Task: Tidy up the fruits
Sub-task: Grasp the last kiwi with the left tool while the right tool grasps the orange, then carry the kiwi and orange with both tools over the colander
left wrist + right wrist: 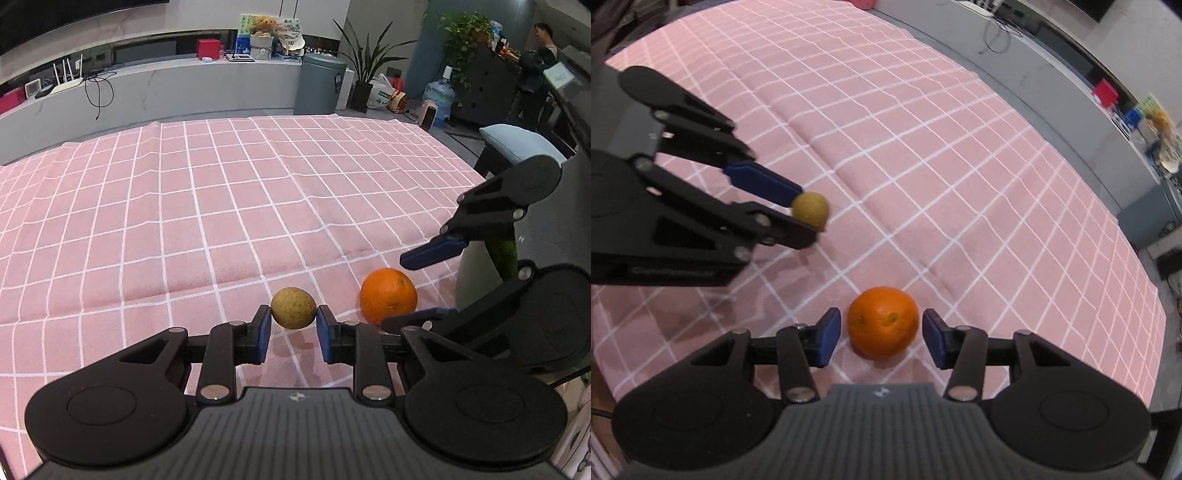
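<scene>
My left gripper (293, 325) is shut on a small round yellow-brown fruit (293, 307), held just above the pink checked cloth (221, 206). The right wrist view shows the same fruit (810, 208) pinched at the tips of the left gripper (807, 212). An orange (883, 322) rests on the cloth between the blue pads of my right gripper (881, 338); a small gap shows on each side, so the pads do not touch it. In the left wrist view the orange (388, 296) lies to the right, with the right gripper (395, 291) around it.
The pink cloth stretches far and to the left. Beyond its far edge runs a grey counter (147, 85) with a router, a red box and a teddy bear. A grey bin (320, 83), plants and a water bottle stand at the back right. A person (535, 62) stands far right.
</scene>
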